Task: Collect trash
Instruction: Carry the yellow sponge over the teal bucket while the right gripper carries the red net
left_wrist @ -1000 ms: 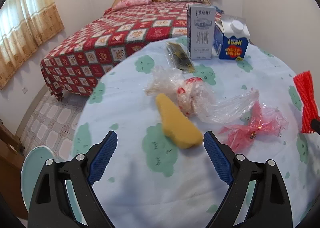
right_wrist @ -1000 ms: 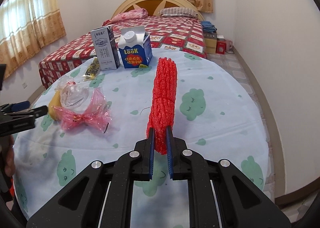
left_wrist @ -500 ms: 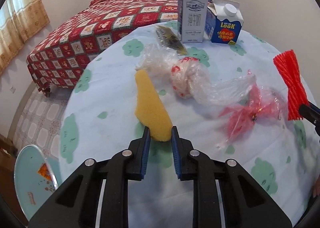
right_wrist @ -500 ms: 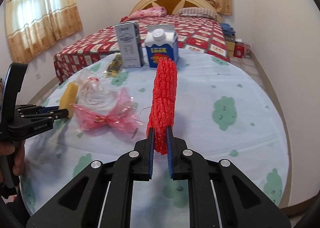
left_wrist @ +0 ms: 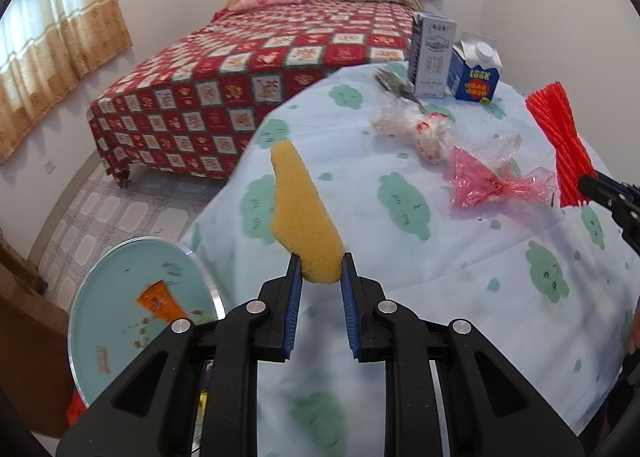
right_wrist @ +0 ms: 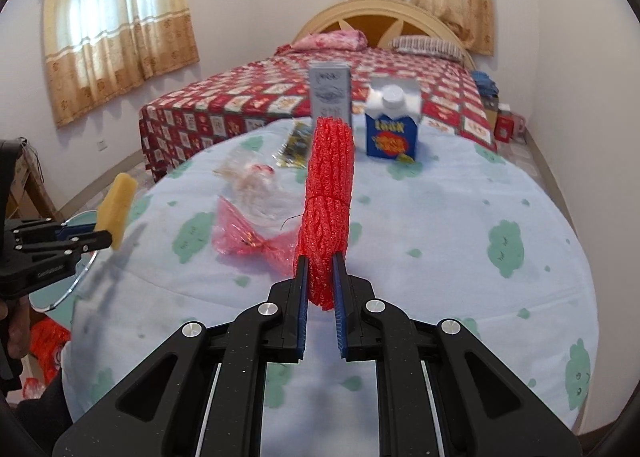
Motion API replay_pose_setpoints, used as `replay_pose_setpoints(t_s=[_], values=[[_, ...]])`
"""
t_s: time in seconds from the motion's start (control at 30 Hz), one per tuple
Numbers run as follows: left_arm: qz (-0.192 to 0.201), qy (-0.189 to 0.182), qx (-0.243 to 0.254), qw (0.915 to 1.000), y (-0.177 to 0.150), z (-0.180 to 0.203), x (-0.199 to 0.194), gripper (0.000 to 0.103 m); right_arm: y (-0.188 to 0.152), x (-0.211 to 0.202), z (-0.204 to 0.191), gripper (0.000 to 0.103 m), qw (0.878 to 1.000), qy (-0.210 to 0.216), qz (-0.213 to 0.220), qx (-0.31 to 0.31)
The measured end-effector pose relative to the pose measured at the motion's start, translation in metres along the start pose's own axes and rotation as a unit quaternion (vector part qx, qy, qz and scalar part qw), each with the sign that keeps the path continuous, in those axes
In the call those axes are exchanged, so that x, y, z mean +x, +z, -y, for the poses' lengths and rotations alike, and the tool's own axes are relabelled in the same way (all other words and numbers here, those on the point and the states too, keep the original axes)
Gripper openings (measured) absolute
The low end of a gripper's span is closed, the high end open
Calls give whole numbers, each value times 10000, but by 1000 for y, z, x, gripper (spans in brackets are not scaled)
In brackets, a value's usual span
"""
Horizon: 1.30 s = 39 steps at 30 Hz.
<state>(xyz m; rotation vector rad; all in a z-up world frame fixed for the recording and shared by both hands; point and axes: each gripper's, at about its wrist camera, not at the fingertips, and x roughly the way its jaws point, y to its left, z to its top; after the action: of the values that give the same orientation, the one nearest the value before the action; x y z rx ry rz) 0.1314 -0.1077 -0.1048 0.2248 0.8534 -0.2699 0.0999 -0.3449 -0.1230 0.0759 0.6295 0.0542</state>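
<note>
Yellow sponge [left_wrist: 304, 213] pinched at its near end by left gripper [left_wrist: 321, 269], jaws clamped on it, far end sticking forward and up. In right wrist view, sponge [right_wrist: 117, 207] clear of the cloth, out past the table edge above the round bin lid [left_wrist: 140, 309]. Probably carried that way to drop straight into the bin below.

Red foam net [right_wrist: 328, 213] clamped at its lower end in right gripper [right_wrist: 321, 277], jaws together on it, net standing up and away from the fingers. Held by the end so the bulk hangs free of the pads; likely headed for the same bin.

Left on the table [right_wrist: 460, 241]: pink cellophane wrapper [right_wrist: 252, 241] just beside the net, clear plastic bag [right_wrist: 256, 185] behind it touching the pink one, dark snack wrapper [right_wrist: 296, 143] further back. Grey carton [right_wrist: 331, 95] and blue carton [right_wrist: 392, 125] upright side by side at the far edge, near the bed [left_wrist: 260, 69]. Cartons probably last, being bulkier and upright.

Bin lid showing an orange scrap [left_wrist: 160, 303] and crumbs; open or shut, cannot tell. Red bag [right_wrist: 48, 345] on the floor under it.

Judgement: both hands loaded, light soft items, little risk beyond the sponge slipping from a tip-only grip.
</note>
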Motion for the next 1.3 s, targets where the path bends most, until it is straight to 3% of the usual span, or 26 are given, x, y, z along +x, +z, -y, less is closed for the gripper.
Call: replay_pose_setpoints(t_s=[0.27,0.57,1.3], values=[[281,71,-29,9996,-15,-22,-31,20,7,-17,-25,12,9997,-49,126,-223],[517,290,-152,9981,-40,-52,-60,20,14,-4,-75,12,9981,346,152,-494],[603,807,-472,9938,-77,-117,-86,20,16,20,-184,12,9873,990,27,-1245]])
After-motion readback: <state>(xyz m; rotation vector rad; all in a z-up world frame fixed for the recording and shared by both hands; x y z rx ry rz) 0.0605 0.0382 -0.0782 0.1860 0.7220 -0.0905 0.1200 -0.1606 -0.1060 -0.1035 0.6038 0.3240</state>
